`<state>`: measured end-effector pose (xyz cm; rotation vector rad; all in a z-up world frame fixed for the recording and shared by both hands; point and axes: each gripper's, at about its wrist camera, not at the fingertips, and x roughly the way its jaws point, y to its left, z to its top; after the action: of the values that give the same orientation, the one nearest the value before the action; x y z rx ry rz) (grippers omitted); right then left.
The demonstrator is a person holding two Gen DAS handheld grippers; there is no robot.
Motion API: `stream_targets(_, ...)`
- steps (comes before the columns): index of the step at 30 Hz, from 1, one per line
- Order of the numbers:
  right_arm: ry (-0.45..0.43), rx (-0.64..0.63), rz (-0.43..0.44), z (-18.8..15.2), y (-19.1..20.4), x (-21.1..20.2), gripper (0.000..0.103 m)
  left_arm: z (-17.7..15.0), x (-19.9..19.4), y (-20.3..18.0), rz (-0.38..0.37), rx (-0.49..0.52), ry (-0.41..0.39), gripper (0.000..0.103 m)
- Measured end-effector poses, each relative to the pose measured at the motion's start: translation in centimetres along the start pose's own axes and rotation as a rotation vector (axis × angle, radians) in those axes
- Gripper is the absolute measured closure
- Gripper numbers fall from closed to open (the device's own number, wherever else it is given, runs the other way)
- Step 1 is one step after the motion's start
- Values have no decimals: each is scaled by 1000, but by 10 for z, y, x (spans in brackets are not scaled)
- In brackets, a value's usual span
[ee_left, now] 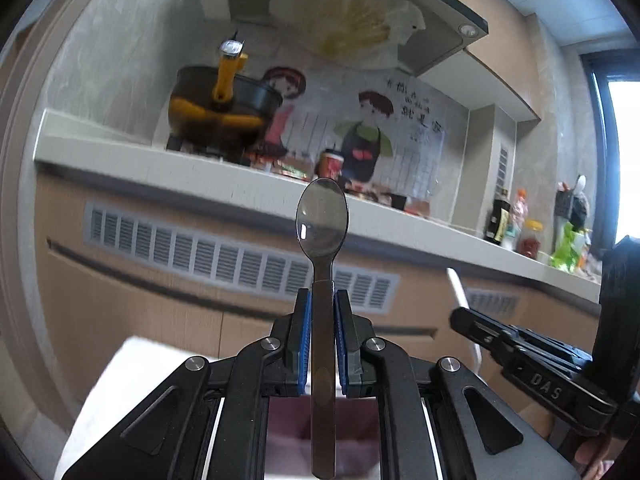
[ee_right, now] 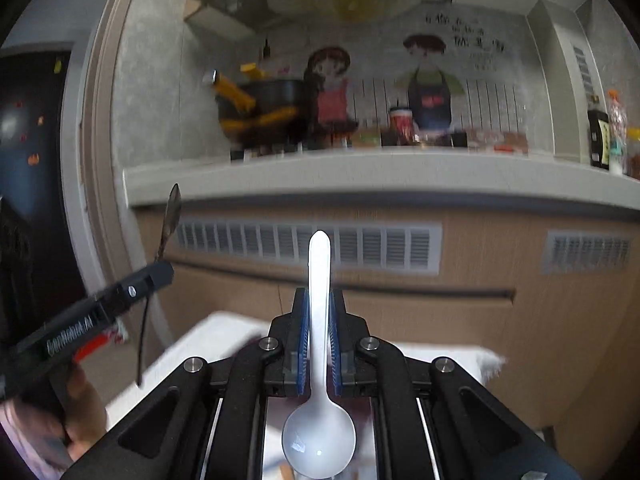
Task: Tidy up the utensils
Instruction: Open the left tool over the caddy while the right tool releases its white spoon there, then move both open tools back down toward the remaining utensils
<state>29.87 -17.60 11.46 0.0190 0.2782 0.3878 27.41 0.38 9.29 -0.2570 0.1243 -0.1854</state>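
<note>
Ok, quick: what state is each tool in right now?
Left tool: closed on the metal spoon, bowl pointing forward.
Right tool: closed on the white plastic spoon, handle pointing forward.

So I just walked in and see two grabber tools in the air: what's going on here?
A person is sorting utensils with a handheld gripper in each hand. The left gripper is shut on the handle of a dark metal spoon, bowl pointing away. The right gripper is shut on the handle of a white plastic spoon, bowl toward the camera. Both are held up above a white surface, facing a kitchen counter. Neither spoon has been put down yet.
</note>
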Motion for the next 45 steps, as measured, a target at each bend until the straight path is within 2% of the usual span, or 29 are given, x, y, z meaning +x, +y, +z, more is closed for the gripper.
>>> stream_targets(4, 8, -26, -30, -2, 3, 34, 95, -15, 29, 5, 44, 21, -33, 91)
stream_targets(9, 26, -59, -79, -23, -6, 62, 94, -43, 66, 16, 99, 23, -41, 91)
stream_targets(15, 70, -82, -109, -53, -15, 88, 94, -70, 92, 26, 97, 9, 34, 91)
stream_targets(18, 91, -74, -92, -63, -17, 95, 94, -80, 95, 28, 88, 3, 76, 90)
stream_targets(21, 179, -66, -54, -70, -19, 106, 91, -87, 93, 27, 84, 26, 128, 89)
stream_targets(23, 209, -58, -33, -74, -21, 105, 86, -90, 89, 28, 76, 30, 154, 87)
stream_targets(25, 219, -59, -34, -75, -21, 99, 74, -90, 84, 28, 78, 37, 165, 86)
stream_targets(30, 228, -53, -58, -75, -26, 68, 68, -74, 61, 39, 79, -4, 198, 78)
stream_targets(32, 232, -64, -79, -76, -26, 53, 58, -68, 50, 43, 94, -7, 235, 74)
stream_targets(34, 231, -80, -109, -79, -25, 36, 37, -64, 38, 46, 109, -5, 265, 68)
stream_targets(36, 238, -102, -142, -84, -23, 21, 30, -64, 22, 49, 122, 4, 314, 64)
stream_targets(39, 335, -152, -138, -98, -15, 7, 27, -73, 6, 54, 126, 12, 407, 55)
stream_targets(45, 485, -196, -37, -140, -1, -1, 26, -108, -27, 65, 142, 33, 580, 54)
